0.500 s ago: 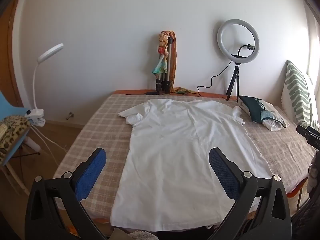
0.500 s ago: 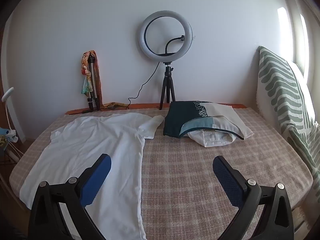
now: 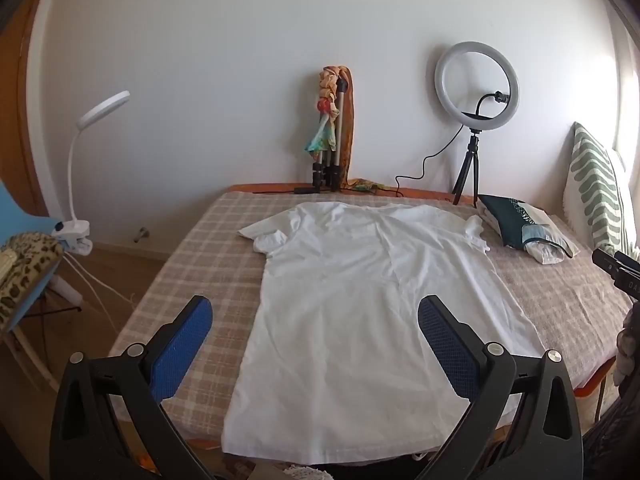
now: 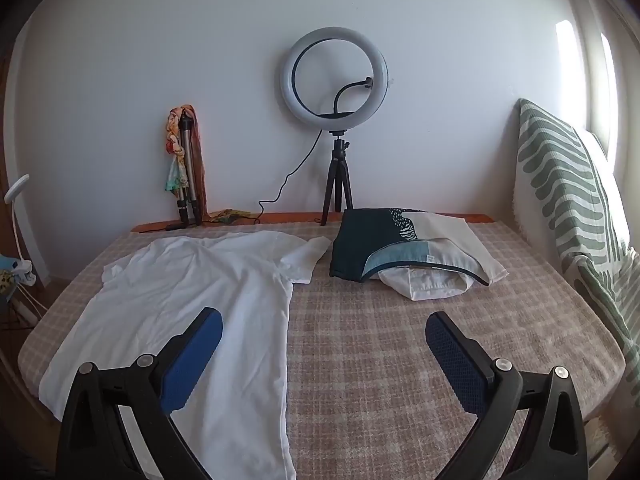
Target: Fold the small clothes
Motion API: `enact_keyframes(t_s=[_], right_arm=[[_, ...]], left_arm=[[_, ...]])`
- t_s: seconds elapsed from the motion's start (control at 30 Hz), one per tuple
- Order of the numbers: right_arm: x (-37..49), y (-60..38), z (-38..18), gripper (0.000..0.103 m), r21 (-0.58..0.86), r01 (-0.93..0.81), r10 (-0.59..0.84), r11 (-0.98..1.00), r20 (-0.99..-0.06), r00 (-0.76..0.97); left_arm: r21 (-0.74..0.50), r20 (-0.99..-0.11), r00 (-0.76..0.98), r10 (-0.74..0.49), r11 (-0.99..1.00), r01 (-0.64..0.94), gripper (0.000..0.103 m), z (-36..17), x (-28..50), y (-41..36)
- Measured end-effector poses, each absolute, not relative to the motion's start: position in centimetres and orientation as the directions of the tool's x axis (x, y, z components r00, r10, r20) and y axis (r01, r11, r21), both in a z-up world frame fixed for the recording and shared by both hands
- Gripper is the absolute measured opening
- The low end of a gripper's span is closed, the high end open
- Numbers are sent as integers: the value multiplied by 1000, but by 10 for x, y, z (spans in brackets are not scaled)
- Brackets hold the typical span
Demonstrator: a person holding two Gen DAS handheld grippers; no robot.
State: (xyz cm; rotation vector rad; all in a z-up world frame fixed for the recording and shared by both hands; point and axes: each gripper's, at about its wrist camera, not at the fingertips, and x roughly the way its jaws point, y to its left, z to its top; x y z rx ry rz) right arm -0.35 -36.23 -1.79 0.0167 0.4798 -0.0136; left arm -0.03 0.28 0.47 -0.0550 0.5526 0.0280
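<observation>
A white T-shirt (image 3: 360, 304) lies spread flat on the checked bed cover (image 3: 200, 272), collar toward the far wall, hem at the near edge. It also shows in the right wrist view (image 4: 192, 300), on the left half of the bed. My left gripper (image 3: 316, 312) is open and empty, held above the shirt's lower half. My right gripper (image 4: 324, 328) is open and empty, above the shirt's right edge and the bare cover (image 4: 400, 340).
A stack of folded clothes (image 4: 400, 252) lies at the far right of the bed. A ring light on a tripod (image 4: 336, 120) and a folded tripod with scarves (image 4: 186, 168) stand at the wall. A striped pillow (image 4: 572, 200) leans right. A clip lamp (image 3: 80, 168) stands left.
</observation>
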Motion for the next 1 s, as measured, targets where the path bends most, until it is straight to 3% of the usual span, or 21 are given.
enact_keyframes(t_s=[1.0], right_arm=[[-2,-360,-20,103,11,16,-9,1000,-464,886]], left_arm=[[-31,-522,853,25,998,-48,102,2,-3,-1]])
